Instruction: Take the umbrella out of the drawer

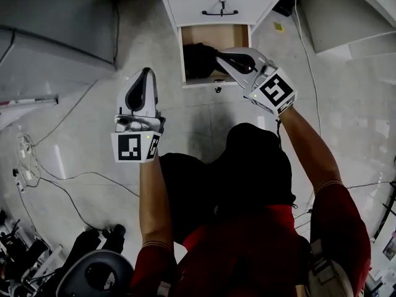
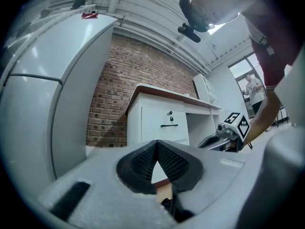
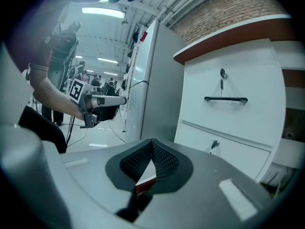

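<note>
The white cabinet's bottom drawer (image 1: 213, 34) stands pulled open, showing its wooden inside. In its left half lies a black folded umbrella (image 1: 198, 62). My right gripper (image 1: 221, 57) hovers over the drawer's front right part, just right of the umbrella, jaws shut and empty; its own view shows the pads (image 3: 159, 159) meeting at the tip. My left gripper (image 1: 147, 74) hangs over the floor to the left of the drawer, also shut with nothing in it (image 2: 156, 146). Each gripper shows in the other's view: the right gripper (image 2: 228, 136) and the left gripper (image 3: 101, 107).
Above the open drawer is a shut drawer with a black handle (image 1: 219, 9) and a key. A tall grey cabinet (image 1: 55, 23) stands at the left. Cables (image 1: 62, 178) trail over the pale floor and a chair base (image 1: 99, 274) sits bottom left. People stand far behind.
</note>
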Demonstrator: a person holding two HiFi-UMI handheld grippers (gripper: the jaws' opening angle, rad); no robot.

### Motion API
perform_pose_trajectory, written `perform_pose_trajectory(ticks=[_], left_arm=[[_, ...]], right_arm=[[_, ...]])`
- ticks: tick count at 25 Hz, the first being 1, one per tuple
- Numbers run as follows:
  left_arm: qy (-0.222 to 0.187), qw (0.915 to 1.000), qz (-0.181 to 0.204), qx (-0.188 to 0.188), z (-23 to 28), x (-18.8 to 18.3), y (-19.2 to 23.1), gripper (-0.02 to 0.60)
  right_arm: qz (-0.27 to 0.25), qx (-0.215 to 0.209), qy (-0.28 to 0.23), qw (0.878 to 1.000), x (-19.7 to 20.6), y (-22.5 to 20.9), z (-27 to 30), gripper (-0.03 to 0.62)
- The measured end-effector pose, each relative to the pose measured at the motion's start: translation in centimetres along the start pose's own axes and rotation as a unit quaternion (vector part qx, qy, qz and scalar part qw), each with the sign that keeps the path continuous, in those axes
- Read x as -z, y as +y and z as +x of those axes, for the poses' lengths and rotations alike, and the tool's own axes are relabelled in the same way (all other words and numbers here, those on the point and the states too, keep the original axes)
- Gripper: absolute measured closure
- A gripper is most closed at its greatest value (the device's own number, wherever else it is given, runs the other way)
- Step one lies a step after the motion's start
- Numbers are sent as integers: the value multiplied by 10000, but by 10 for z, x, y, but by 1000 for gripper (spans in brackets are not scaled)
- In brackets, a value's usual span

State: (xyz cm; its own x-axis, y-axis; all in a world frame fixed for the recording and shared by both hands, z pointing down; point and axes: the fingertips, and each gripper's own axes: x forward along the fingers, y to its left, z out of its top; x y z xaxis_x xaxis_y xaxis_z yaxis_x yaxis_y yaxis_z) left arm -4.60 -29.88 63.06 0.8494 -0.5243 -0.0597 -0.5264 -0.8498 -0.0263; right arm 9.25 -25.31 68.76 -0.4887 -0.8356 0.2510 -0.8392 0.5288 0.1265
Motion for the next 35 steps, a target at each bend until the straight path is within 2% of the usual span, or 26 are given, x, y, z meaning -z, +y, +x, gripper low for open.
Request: perform_pose_trajectory(ticks=[5,14,21,27,31,35], left_arm=[[-24,10000,-38,20,4,37,2,577],[-165,9997,-147,-77,12,76,9,577],[-189,9994,-262,-146,13,95,6,577],[-191,9992,-278,-209,13,102,11,577],[-197,9991,-223,-317,11,107,14,577],[-158,9993,-193,-288,11,110,9,577]], right_arm=[[-139,22,199,9997,42,-2,14,580],[-258,-137,488,9984,97,-12,53,553],[-344,-493,1282,9899,163,-11,89,468],[-487,-635,1683,9825,201,-10,113,389],[-565,-725,2026,9749,228,-10,128,321],[-577,-822,2403,9655,258,-10,138,284]])
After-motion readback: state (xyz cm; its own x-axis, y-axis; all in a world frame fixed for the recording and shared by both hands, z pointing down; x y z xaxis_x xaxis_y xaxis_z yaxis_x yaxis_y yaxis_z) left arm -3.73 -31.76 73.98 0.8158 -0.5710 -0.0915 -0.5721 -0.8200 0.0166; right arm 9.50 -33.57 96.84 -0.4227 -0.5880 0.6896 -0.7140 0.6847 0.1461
